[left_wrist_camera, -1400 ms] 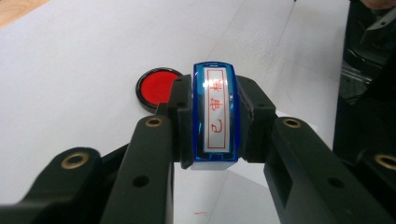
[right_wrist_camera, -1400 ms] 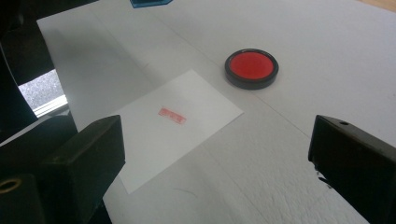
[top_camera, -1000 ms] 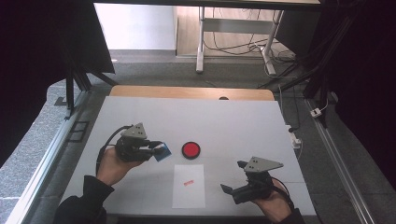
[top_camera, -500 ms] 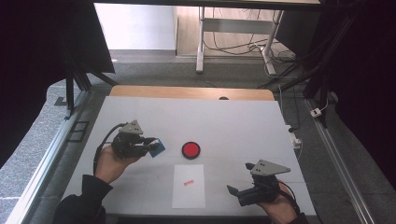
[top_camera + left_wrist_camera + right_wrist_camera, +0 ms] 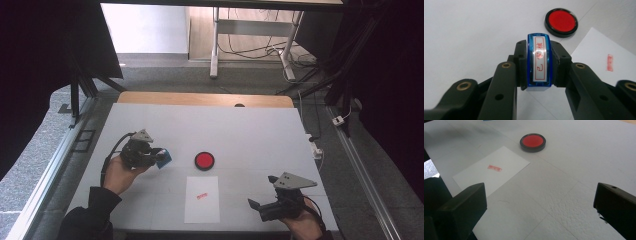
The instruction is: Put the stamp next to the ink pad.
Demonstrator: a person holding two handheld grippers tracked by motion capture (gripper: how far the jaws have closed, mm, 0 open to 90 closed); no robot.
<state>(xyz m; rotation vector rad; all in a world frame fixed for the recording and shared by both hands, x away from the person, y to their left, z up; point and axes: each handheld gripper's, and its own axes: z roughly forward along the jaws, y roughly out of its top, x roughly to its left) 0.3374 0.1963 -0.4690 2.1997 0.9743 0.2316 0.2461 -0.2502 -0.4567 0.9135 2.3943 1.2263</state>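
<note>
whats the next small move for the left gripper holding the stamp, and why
Probably lower the blue stamp to the table and release it: the left gripper is shut on it left of the red ink pad, and the paper already bears a red print.

A dim room around my white worktop

My worktop [image 5: 250, 125] has a wooden strip [image 5: 205, 98] along its far edge. Beyond it lies grey carpet [image 5: 165, 77], then a pale wooden floor [image 5: 250, 30] with a white table frame [image 5: 250, 27] and loose cables [image 5: 240, 47]. Black curtains [image 5: 45, 60] hang on both sides; metal rails [image 5: 50, 165] run beside me.
</note>
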